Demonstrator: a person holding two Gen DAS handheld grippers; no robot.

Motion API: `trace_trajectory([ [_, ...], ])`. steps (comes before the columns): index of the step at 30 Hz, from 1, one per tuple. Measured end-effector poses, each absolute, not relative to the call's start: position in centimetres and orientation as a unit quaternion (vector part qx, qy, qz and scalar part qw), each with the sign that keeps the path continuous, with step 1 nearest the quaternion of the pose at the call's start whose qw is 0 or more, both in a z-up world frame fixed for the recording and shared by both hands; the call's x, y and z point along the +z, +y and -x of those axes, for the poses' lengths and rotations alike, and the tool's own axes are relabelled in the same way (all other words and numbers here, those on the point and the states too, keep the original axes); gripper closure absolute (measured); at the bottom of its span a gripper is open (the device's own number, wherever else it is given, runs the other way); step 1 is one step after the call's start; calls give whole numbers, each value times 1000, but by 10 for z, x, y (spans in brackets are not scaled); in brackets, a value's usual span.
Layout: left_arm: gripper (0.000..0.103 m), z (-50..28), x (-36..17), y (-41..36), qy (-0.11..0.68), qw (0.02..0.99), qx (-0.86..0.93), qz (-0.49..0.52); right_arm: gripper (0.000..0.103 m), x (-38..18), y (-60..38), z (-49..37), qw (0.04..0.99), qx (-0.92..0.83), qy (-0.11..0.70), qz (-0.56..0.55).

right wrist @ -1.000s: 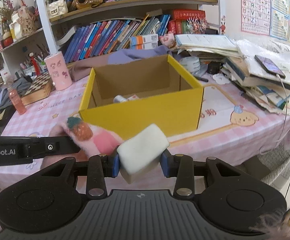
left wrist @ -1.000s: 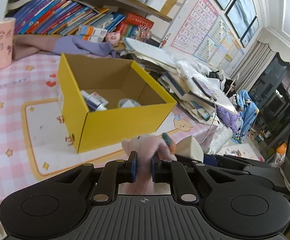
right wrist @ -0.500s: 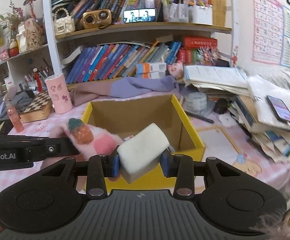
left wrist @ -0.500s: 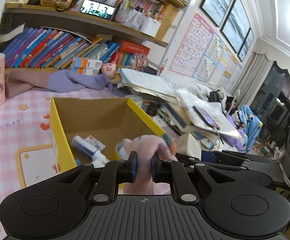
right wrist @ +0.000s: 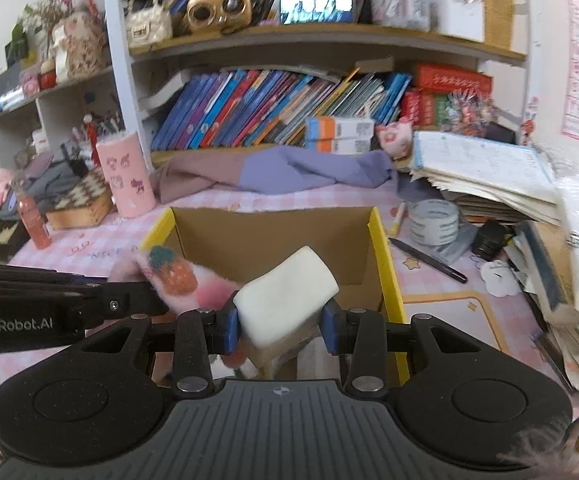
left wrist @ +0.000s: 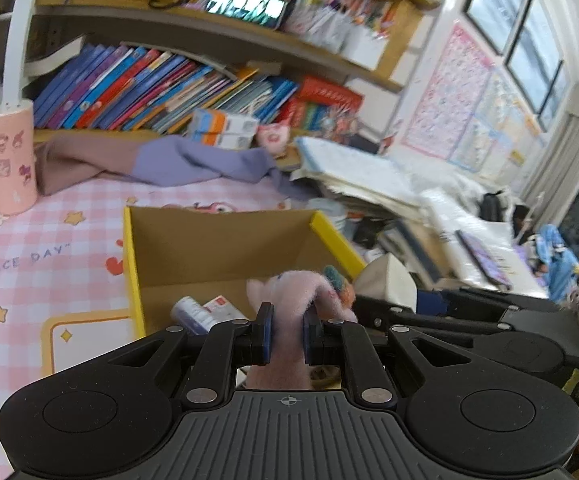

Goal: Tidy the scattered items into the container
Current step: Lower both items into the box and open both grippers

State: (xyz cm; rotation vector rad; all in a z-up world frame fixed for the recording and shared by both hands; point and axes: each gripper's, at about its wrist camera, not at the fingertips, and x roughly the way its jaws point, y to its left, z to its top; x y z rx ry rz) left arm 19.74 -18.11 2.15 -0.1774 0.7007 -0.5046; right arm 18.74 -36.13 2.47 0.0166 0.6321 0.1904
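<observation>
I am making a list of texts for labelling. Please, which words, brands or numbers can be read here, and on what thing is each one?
"NICE DAY": on the pink checked tablecloth.
"GenRobot.AI": on the side of the left gripper.
Book spines, wall posters, small boxes and the shelf display: too blurred to read.

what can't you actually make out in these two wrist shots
- Floor of the yellow box: right wrist view, hidden behind the white block in the right gripper.
- Lower end of the pink plush toy: left wrist view, hidden behind the left gripper.
- Label on the small bottle in the box: left wrist view, too small and blurred.
- Display of the shelf clock: both views, motion-blurred.
</observation>
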Motion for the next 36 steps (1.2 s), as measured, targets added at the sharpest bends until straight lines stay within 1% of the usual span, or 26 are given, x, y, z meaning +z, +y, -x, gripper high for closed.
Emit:
trace_trajectory([
  [7, 89, -216, -4, -201, 382, 903, -193, 51, 67, -2, -364, -230, 920, 142, 365, 11],
  [10, 87, -222, -10, -205, 395, 901, -175, 47, 67, -11, -363, -240, 912, 158, 379, 18],
  [17, 87, -230, -19, -209, 410, 899, -145, 52, 66, -24, -366, -256, 900, 177, 399, 21],
  [20, 84, -231, -21, -211, 412, 900, -134, 48, 64, -28, -369, -260, 898, 179, 401, 17],
  [22, 77, -231, -22, -211, 411, 901, -126, 47, 63, -29, -373, -262, 899, 178, 401, 12],
  [24, 74, -230, -21, -212, 409, 903, -120, 48, 62, -30, -375, -263, 899, 182, 398, 8],
  [27, 72, -225, -19, -213, 402, 908, -113, 41, 61, -29, -375, -263, 900, 183, 394, 5],
  [29, 69, -221, -17, -213, 394, 912, -112, 40, 59, -28, -375, -262, 904, 182, 387, 1],
  [30, 62, -218, -16, -213, 389, 914, -106, 38, 59, -27, -375, -261, 906, 181, 383, 0],
  [31, 53, -216, -14, -212, 383, 918, -98, 35, 57, -25, -376, -260, 908, 179, 378, 0],
  [32, 47, -213, -12, -210, 375, 922, -89, 35, 56, -24, -376, -259, 911, 177, 373, -2],
  [33, 38, -209, -10, -207, 367, 926, -82, 39, 54, -22, -377, -258, 913, 177, 368, -5],
  [34, 30, -207, -8, -203, 358, 929, -77, 46, 51, -20, -377, -257, 916, 175, 361, -8],
  [36, 26, -202, -3, -198, 344, 934, -74, 57, 46, -14, -377, -252, 922, 172, 346, -8],
])
